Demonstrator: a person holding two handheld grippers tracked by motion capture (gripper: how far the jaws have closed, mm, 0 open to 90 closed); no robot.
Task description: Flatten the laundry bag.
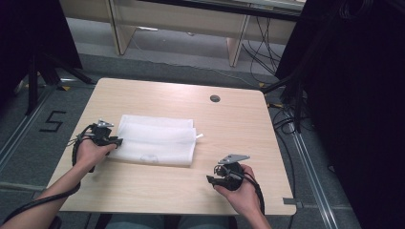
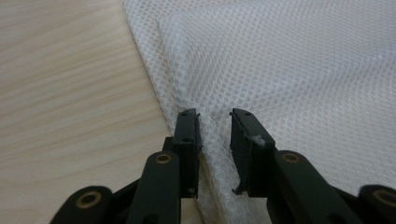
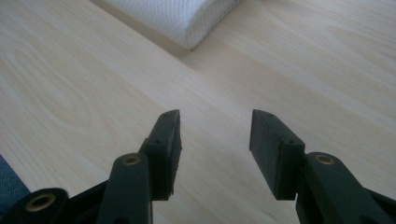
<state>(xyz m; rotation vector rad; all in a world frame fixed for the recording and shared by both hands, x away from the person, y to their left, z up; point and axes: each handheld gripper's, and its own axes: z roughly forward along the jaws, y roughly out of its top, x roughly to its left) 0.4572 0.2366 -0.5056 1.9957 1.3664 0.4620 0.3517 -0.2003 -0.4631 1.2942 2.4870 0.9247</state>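
Surface (image 1: 229, 124): one obstacle, the folded white mesh cloth (image 1: 157, 139), lying left of centre. From the cloth, bare wood runs toward 3 o'clock to the edge, also a strip at 12 and at 6. Small dark grommet (image 1: 215, 98) at 1 o'clock, flush. Left claw (image 2: 215, 135) straddles the cloth's 9 o'clock edge, jaws apart. Right claw (image 3: 215, 140) over bare wood at 5 o'clock, jaws apart with nothing between them.

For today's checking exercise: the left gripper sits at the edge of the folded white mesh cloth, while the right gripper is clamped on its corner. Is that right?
Not quite. The right gripper is open over bare wooden table, apart from the folded white mesh cloth, as the right gripper view shows. The left gripper is indeed at its edge.
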